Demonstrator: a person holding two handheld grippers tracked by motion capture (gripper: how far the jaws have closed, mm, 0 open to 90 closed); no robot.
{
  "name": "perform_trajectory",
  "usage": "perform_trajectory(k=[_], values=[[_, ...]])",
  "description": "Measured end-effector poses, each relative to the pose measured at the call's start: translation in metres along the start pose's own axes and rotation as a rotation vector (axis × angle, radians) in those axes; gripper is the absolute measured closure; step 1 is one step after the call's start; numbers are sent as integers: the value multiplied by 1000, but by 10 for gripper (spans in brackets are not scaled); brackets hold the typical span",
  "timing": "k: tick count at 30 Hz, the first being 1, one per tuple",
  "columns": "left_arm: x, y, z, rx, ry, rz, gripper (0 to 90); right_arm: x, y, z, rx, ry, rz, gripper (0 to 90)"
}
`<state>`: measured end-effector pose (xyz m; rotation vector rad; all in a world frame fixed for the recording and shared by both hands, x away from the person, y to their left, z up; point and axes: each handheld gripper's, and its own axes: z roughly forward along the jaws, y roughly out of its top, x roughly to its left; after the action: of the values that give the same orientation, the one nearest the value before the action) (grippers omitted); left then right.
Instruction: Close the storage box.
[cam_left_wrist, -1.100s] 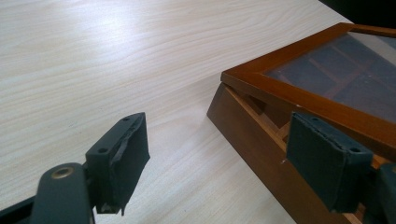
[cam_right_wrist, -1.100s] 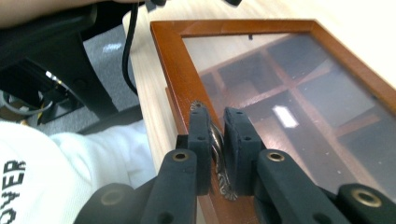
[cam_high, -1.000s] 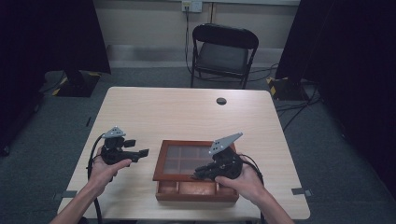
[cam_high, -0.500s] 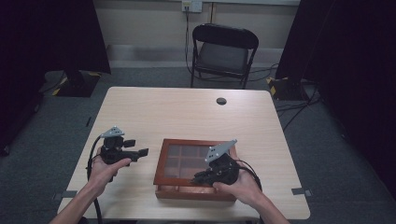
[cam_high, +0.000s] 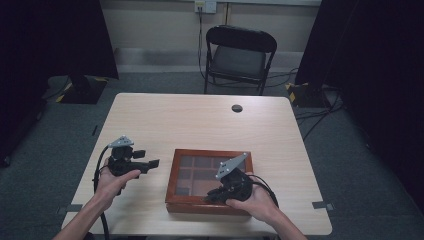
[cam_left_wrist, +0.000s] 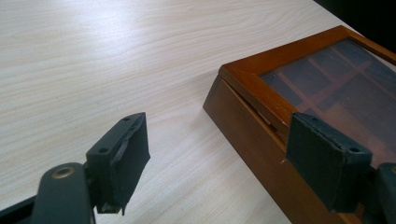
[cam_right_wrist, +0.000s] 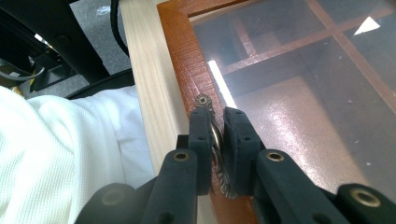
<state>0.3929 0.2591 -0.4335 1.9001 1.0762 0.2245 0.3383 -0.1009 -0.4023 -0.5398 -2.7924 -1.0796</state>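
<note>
From above, I am resting my right gripper (cam_high: 214, 194) on the box (cam_high: 200, 172) at the table's (cam_high: 200, 120) near edge, lid down; my left gripper (cam_high: 150, 164) is waiting beside it. Along my left jaws, spread and empty, the box (cam_left_wrist: 261, 135) is lying just ahead. Along my right jaws, I am pinching the brass latch (cam_right_wrist: 215, 140) on the lid's rim. The glass lid looks fragile and stiff; the latch seems the only sound hold.

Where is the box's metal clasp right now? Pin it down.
In the right gripper view, the clasp sits on the wooden box's near front rim, pinched by the right gripper. In the high view that spot lies under the right hand.
</note>
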Motion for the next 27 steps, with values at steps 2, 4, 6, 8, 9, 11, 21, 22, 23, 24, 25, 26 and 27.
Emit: perform_trajectory(k=[2, 4, 6, 8, 9, 11, 21, 22, 23, 24, 25, 26, 27], values=[[-1, 0, 1, 3, 1, -1, 212, -1, 0, 0, 7, 0, -4, 826], [-1, -1, 1, 4, -2, 0, 212, -1, -1, 2, 13, 7, -1, 826], [-1, -1, 1, 9, 3, 4, 212, -1, -2, 5, 19, 7, -1, 826], [-1, -1, 1, 15, 7, -3, 212, -1, -3, 7, 27, 8, 1, 826], [-1, -1, 1, 15, 7, -4, 211, -2, -3, 8, 28, 12, 4, 827], [0, -1, 1, 16, 7, -3, 212, -3, -5, 10, 28, 12, 5, 827], [0, -1, 2, 25, 6, 0, 214, -4, -7, 16, 52, 21, 25, 825], [0, -1, 3, 27, 6, -1, 214, -5, -7, 16, 49, 27, 25, 824], [0, -1, 3, 26, 6, -4, 214, -6, -8, 16, 43, 26, 28, 816], [0, -1, 3, 26, 4, -3, 214, -7, -9, 16, 32, 30, 42, 797], [0, -1, 3, 28, 6, -2, 214, -8, -9, 15, 25, 30, 42, 798], [0, -1, 3, 26, -3, -4, 214, -8, -9, 12, 7, 23, 35, 794], [0, -2, 3, 24, -11, -6, 213, -9, -8, 8, -10, 15, 39, 779]])
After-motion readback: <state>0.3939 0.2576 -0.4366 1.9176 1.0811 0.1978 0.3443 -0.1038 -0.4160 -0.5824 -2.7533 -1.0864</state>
